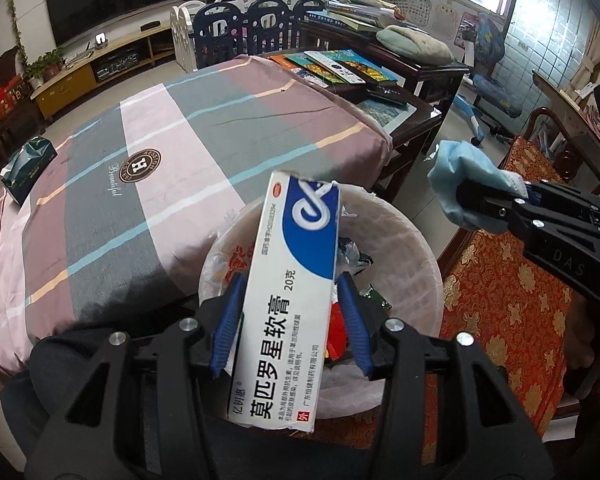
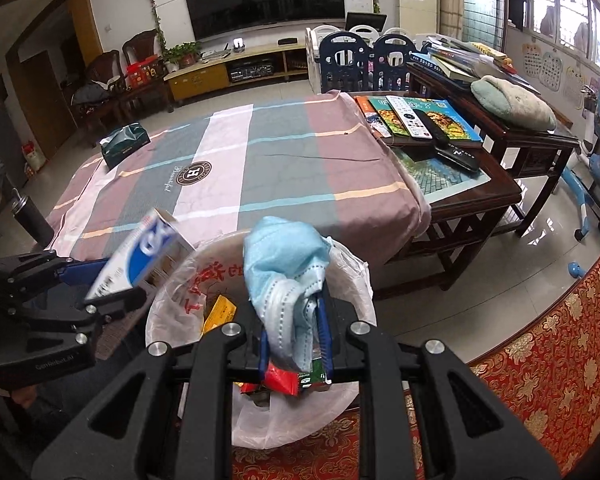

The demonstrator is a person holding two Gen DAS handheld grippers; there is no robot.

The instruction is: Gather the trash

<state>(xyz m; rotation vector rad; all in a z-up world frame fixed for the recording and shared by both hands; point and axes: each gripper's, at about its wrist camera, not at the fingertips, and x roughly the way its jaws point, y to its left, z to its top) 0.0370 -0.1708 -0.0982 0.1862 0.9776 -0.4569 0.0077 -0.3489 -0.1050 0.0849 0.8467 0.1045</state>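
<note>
- The left gripper [image 1: 296, 320] is standing with its blue pads spread on either side of a long white-and-blue cardboard ointment box [image 1: 290, 304]; in the left wrist view a gap is showing along the right pad, so the jaws are reading as released rather than pressing, and the box appears to be slipping free.
- That box's long axis is running along the fingers, from bottom centre of the frame up toward the middle, tilting slightly right, and it is hanging directly over the round white bin lined with a thin plastic bag [image 1: 416, 264].
- The right gripper [image 2: 296, 336] is clamping tightly on a crumpled pale-blue disposable face mask [image 2: 284, 264], which is bunching up above the narrow jaws in the lower centre of the right wrist view.
- The mask is sitting over the bin's mouth too, so both hands are equally near; the drop depends on each item being above the opening, not the rim [image 2: 364, 280].
- Inside the bin, red, yellow and green wrappers are already lying at the bottom.
- The striped pink-and-grey cloth-covered table [image 1: 172, 128] is filling the frame behind the bin.
</note>
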